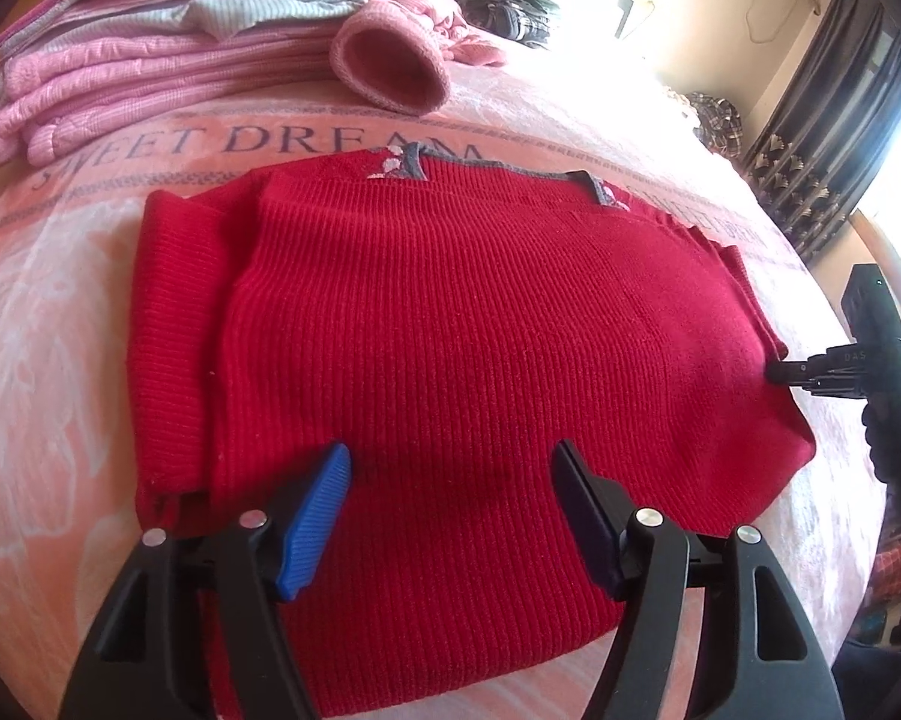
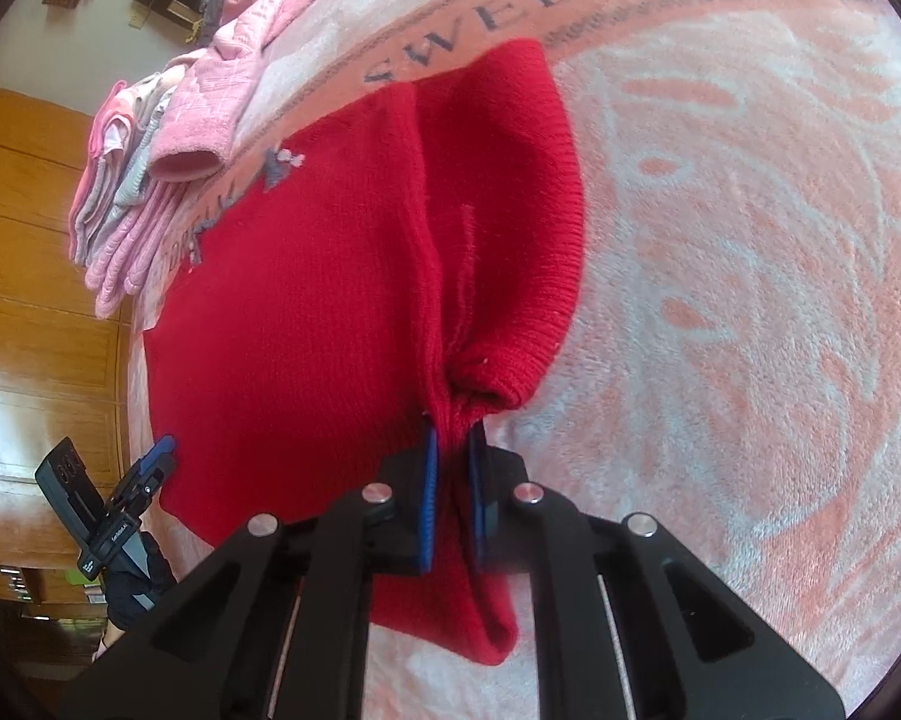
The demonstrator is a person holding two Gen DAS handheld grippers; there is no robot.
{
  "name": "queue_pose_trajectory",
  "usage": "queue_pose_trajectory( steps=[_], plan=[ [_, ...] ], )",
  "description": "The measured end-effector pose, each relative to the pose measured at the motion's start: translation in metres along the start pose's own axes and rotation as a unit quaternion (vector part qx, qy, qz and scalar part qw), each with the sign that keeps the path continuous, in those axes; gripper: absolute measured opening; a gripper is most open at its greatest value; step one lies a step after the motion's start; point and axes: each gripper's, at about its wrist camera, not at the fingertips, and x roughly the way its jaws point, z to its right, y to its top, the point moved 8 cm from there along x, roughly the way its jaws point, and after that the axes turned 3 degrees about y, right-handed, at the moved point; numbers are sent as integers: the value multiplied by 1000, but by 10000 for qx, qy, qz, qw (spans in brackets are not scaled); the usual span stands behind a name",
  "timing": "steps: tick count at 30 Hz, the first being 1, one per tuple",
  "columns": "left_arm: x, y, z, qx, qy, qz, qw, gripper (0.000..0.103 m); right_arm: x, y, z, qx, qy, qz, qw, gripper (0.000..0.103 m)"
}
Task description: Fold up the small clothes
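Left wrist view: the left tool hovers spread open over the near hem of the red sweater, flat on the bed. Right wrist view: the right tool pinches its edge; lift evenly, fold inward.

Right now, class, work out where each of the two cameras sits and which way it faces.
Left wrist: sits on the left gripper, open, low over the red sweater, facing its collar and the stack of pink clothes; its own fingers show.
Right wrist: sits on the right gripper, shut on the sweater's side, facing along a folded sleeve; its fingers show, plus a gloved hand.
Shared: the sweater, the "SWEET DREAM" blanket, each other's gripper.
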Motion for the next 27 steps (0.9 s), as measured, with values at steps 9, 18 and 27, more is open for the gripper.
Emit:
queue_pose_trajectory(
  steps=[9,18,27],
  plan=[
    [-28,6,-35,-590,-227,299,9976,70,5,12,-142,-1162,141,102,9931,7],
    [-32,-6,-52,-659,-251,254,9972,70,102,-10,-228,-1863,27,-543,9810,9],
    [-53,6,-53,-906,-553,458,9933,70,70,-15,-240,-2226,331,-328,9738,51]
  ],
)
